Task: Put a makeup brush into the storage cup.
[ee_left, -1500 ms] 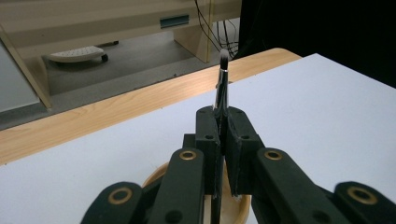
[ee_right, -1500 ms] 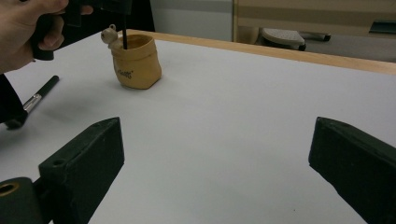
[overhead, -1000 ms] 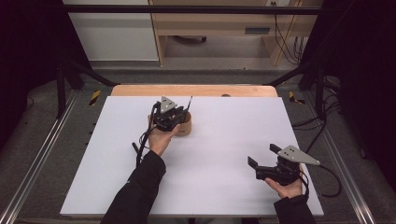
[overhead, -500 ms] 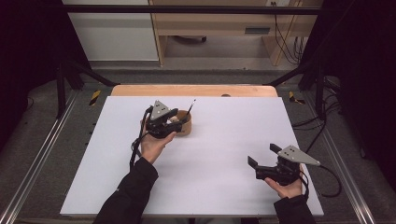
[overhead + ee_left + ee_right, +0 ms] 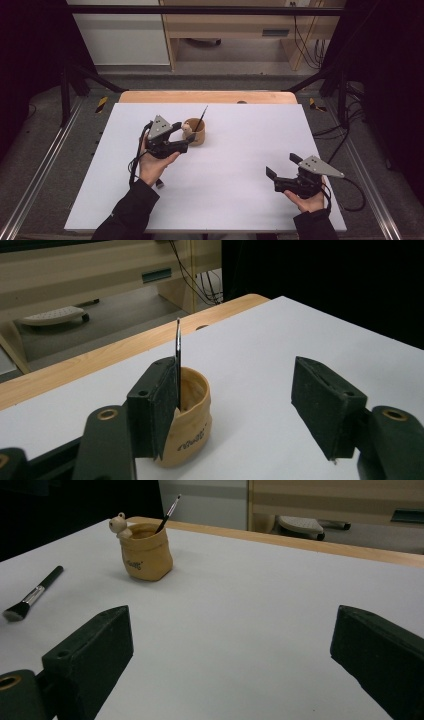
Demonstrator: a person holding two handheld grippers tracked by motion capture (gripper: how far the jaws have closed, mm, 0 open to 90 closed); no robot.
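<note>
Left gripper stands with its jaws apart, having just opened, nothing between them, beside the tan cup near the white surface's far edge. One thin brush already leans in that cup. Another, thicker brush lies flat on the surface, likely next. Right gripper rests with jaws wide near the right edge.

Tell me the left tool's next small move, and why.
Probably draw the left tool away from the tan holder and swing it toward the thick brush lying flat on the white mat. Its jaws have just been opening, nothing is gripped between them, and the thin brush already stands in the holder.
</note>
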